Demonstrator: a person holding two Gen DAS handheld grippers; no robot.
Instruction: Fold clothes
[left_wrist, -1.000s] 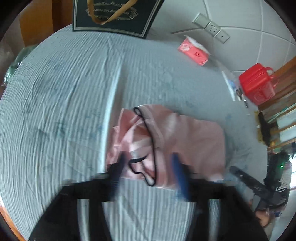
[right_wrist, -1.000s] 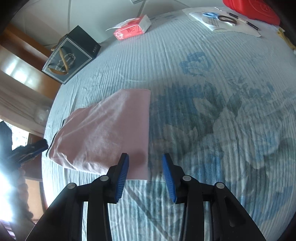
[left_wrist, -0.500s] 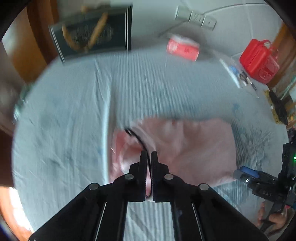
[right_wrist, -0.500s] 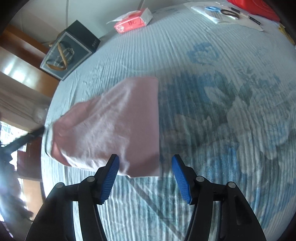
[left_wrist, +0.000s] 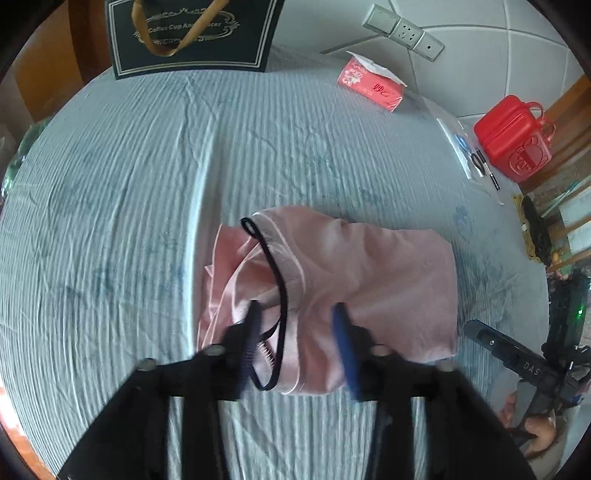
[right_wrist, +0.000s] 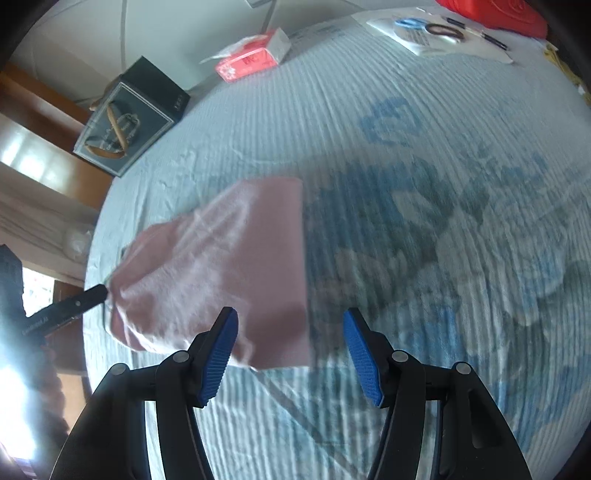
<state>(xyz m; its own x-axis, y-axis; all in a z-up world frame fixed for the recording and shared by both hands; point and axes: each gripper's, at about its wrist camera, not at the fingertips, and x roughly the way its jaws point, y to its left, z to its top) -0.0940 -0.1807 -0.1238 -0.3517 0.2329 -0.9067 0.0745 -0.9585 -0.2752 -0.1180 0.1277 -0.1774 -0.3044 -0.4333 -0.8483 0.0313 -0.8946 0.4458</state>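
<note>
On my left, the bed (left_wrist: 110, 184) with its ribbed pale-blue cover carries a dark gift bag (left_wrist: 192, 33) at the far edge. Near the middle lies the pink garment (left_wrist: 369, 277), a thin top already doubled over, its black-trimmed neckline (left_wrist: 275, 273) and thin strap bunched at the left end. My left gripper (left_wrist: 297, 343) hangs over that bunched end with its fingers apart, one on each side of the trim, holding nothing. They are blurred, so I cannot tell whether they touch the cloth.

Further right, a red tissue pack (left_wrist: 371, 86) and a red case (left_wrist: 513, 144) sit near the far edge, well apart from the garment.

My right gripper (right_wrist: 291, 354) is spread wide and empty. In its own view the garment (right_wrist: 229, 269) has a straight folded edge on the right, and its near corner lies just ahead of my left fingertip (right_wrist: 219, 354).

I judge the fabric to be light, limp and a little slick. It will sag and slide rather than hold a crease, and the loose strap may snag or trail. I would pinch the layered cloth just inside the trim on the left, and the squared near corner on the right, taking all layers at once.
</note>
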